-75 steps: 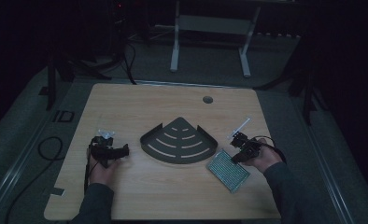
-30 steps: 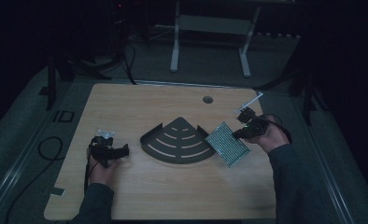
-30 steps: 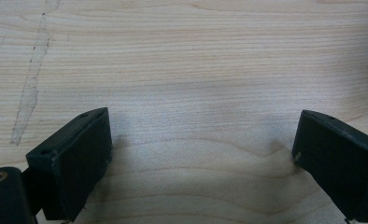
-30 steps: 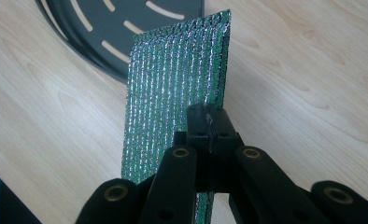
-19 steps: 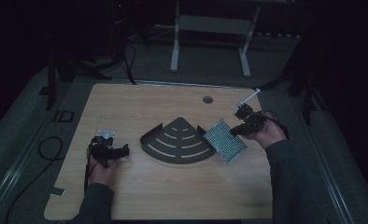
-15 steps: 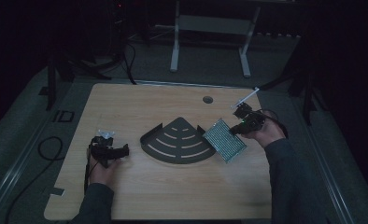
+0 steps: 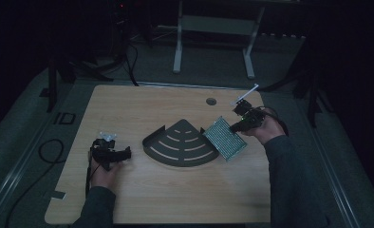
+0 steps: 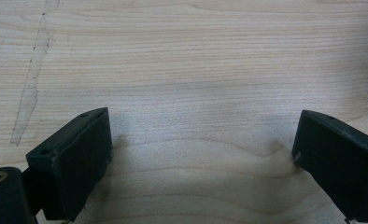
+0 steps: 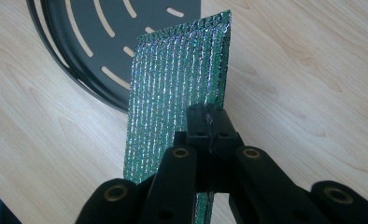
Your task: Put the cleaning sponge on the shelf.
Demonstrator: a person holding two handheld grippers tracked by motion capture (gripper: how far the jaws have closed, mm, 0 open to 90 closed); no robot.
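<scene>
The shiny green pad (image 9: 177, 88) is in the air, just beside the dark fan-shaped tray (image 7: 182, 145) and a little over its right edge. It looks like a thin scrubbing pad with sparkly stripes. The right gripper (image 9: 209, 122) has its jaws pressed tight on one edge of the pad, so the pad hangs out in front of it, standing on its side. In the high view the right gripper (image 7: 244, 122) is at the right side of the wooden table (image 7: 128, 109), with the pad (image 7: 224, 138) tipped between it and the tray.

So the picking up looks done. I think the pad is meant to go on the tray, and that part is not done yet: the pad is not lying on the tray, and the tray has nothing on it.

The left gripper (image 8: 201, 144) rests low over bare wood. Its jaws are wide open and hold nothing. In the high view the left gripper (image 7: 110, 153) sits well apart from the tray, on its left
</scene>
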